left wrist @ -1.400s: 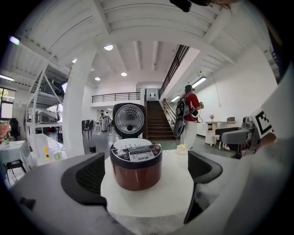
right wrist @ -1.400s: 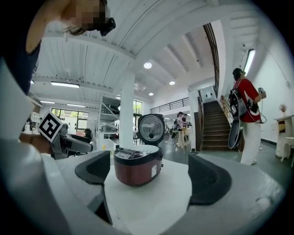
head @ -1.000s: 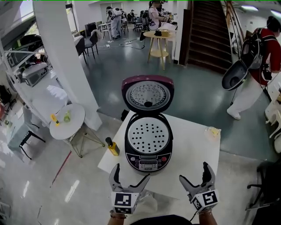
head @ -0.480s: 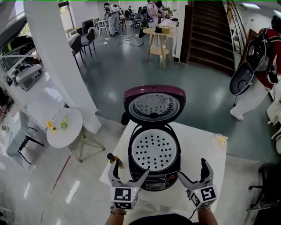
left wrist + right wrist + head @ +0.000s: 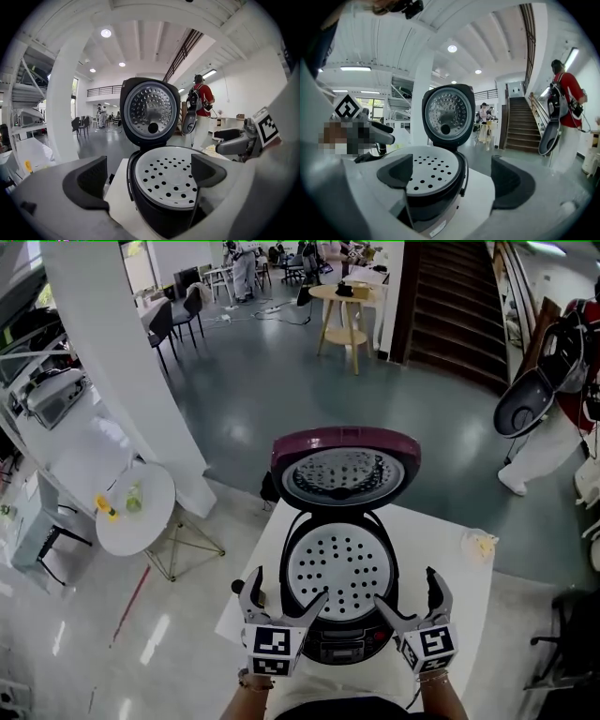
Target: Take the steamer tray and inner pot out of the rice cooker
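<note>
Lid up; tray seated in cooker on tabletop; pot hidden beneath; left gripper and right gripper both wide open, empty, near cooker's front. Risk: thin tray rim slipping from jaws; uneven lift tilting, jamming tray.

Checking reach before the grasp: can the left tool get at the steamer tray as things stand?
Probably yes: the lid stands open, the steamer tray lies uncovered, and the left tool, jaws apart, hovers at its near rim with nothing between.
</note>
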Demonstrator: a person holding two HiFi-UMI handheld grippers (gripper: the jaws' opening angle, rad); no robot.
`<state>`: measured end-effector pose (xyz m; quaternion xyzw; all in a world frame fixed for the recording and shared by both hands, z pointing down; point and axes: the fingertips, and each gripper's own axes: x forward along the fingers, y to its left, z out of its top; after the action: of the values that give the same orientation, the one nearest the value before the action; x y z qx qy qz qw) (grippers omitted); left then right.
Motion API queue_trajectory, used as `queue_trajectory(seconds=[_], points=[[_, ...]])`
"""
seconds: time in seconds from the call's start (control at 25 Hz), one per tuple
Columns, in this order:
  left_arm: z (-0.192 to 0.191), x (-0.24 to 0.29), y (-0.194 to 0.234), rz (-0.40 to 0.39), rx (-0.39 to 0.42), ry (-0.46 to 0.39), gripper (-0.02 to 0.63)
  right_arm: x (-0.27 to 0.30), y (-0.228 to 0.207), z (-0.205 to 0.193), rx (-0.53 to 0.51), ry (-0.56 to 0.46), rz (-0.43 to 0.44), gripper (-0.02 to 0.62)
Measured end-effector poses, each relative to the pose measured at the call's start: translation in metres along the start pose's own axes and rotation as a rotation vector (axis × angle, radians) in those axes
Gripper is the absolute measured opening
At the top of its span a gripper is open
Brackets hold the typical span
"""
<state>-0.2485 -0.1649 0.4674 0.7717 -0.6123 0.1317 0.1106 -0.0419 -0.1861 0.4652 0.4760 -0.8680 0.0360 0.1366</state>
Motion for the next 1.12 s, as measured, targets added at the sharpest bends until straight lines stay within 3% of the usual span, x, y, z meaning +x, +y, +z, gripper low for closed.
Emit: queue_trajectory(seconds=[0.24, 0.56, 0.84, 0.92, 1.0, 1.12], points=[[-0.017, 0.027, 0.018, 0.002, 0.056, 0.11, 0.551, 0.043, -0.004, -0.016, -0.047, 0.129, 0.013, 0.517], [-0.052, 0.069, 0.018, -0.08, 0.264, 0.366, 0.549, 0.09, -0.009, -0.053, -0.165, 0.448, 0.061, 0.517], [-0.063, 0.095, 0.024, -0.083, 0.381, 0.483, 0.548, 0.115, -0.013, -0.064, -0.279, 0.607, 0.069, 0.517], [-0.065, 0.099, 0.025, -0.077, 0.412, 0.502, 0.509, 0.121, -0.017, -0.064, -0.313, 0.616, 0.055, 0.517], [-0.065, 0.103, 0.026, -0.068, 0.423, 0.505, 0.398, 0.124, -0.02, -0.066, -0.329, 0.625, 0.045, 0.517], [-0.064, 0.108, 0.029, -0.05, 0.425, 0.517, 0.351, 0.126, -0.024, -0.066, -0.313, 0.629, 0.05, 0.515]])
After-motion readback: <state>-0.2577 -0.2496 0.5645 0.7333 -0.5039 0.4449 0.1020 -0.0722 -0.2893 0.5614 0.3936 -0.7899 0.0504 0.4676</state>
